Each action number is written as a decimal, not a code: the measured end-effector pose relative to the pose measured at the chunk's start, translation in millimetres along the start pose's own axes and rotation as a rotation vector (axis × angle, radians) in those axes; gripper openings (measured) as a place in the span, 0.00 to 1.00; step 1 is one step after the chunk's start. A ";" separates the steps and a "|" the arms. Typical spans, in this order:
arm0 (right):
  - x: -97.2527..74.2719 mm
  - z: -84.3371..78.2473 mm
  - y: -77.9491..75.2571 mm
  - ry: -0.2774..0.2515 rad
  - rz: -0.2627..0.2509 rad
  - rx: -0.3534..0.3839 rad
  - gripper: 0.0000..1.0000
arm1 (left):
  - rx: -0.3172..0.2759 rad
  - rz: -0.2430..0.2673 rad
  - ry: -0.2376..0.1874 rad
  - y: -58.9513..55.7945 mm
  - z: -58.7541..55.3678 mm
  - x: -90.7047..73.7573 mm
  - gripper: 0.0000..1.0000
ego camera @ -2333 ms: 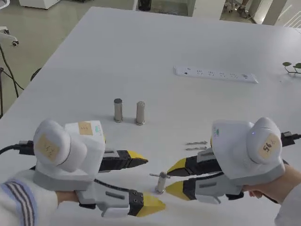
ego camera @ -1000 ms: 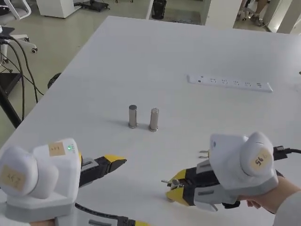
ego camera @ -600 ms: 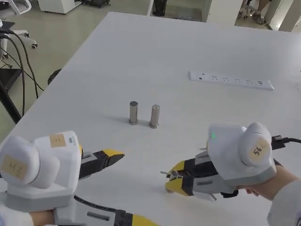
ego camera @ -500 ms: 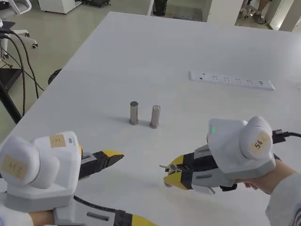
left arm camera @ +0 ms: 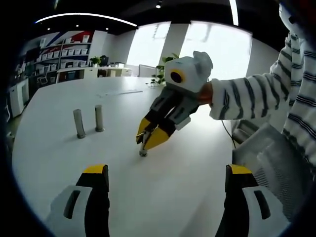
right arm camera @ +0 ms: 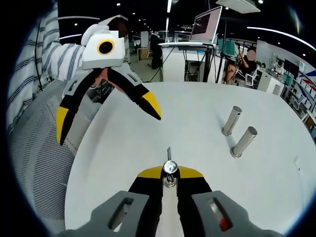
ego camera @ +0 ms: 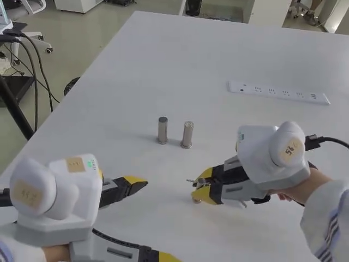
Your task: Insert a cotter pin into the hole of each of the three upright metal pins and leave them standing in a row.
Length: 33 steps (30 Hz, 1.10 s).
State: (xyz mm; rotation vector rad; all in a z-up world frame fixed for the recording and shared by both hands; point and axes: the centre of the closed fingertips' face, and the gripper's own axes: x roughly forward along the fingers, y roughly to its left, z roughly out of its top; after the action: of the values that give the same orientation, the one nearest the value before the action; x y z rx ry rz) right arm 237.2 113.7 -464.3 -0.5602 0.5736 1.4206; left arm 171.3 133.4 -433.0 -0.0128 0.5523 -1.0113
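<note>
Two bare upright metal pins (ego camera: 163, 130) (ego camera: 187, 135) stand side by side mid-table, also seen in the left gripper view (left arm camera: 78, 123) (left arm camera: 99, 117) and the right gripper view (right arm camera: 231, 121) (right arm camera: 244, 142). My right gripper (ego camera: 199, 188) is shut on a third metal pin (right arm camera: 170, 170), which has a cotter pin (right arm camera: 168, 153) sticking through its top. The pin's base (left arm camera: 143, 151) is at the table surface; I cannot tell whether it touches. My left gripper (ego camera: 148, 218) is wide open and holds nothing, to the left of the held pin and a little nearer to me.
A white power strip (ego camera: 278, 91) lies at the far right of the white table (ego camera: 136, 65). The table's left edge drops to a floor with cables and a stand (ego camera: 16, 82). A potted plant (left arm camera: 160, 74) and an office room lie beyond.
My right gripper has gone from open around the third pin to shut on it. My left gripper has drawn back to the lower left. The head camera has shifted.
</note>
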 end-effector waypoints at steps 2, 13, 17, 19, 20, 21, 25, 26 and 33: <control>1.2 -0.9 -0.1 0.001 0.000 0.002 0.04 | -0.003 0.000 0.002 -0.6 -0.9 0.2 0.97; 1.0 3.0 2.1 -0.024 -0.002 0.013 0.07 | -0.019 0.005 -0.002 -0.5 -1.1 -0.2 0.98; -5.4 12.1 1.1 -0.053 -0.027 0.031 0.19 | -0.011 0.004 -0.013 -0.1 6.3 -1.7 0.98; -11.1 17.2 2.4 -0.067 -0.039 0.030 0.26 | -0.005 0.003 -0.024 0.5 12.6 -3.0 0.98; -16.7 21.6 4.2 -0.083 -0.047 0.044 0.28 | -0.003 0.001 -0.029 0.6 15.4 -3.5 0.98; -19.9 24.0 5.0 -0.093 -0.056 0.055 0.31 | 0.002 0.000 -0.033 0.9 18.7 -4.1 0.98; -39.6 28.8 11.9 -0.114 -0.114 0.082 0.47 | 0.015 0.010 -0.049 3.1 28.1 -5.9 0.98; -46.0 28.4 13.3 -0.120 -0.139 0.094 0.49 | 0.012 0.009 -0.055 2.9 30.9 -6.1 0.98; -76.6 9.7 15.0 -0.090 -0.291 0.202 0.70 | 0.029 0.012 -0.055 3.1 34.5 -5.9 0.99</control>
State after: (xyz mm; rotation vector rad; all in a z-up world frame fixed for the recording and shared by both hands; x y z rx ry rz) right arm 217.6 64.5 -406.2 -0.3979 0.5333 1.0921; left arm 186.7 131.6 -401.5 -0.0115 0.4874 -1.0045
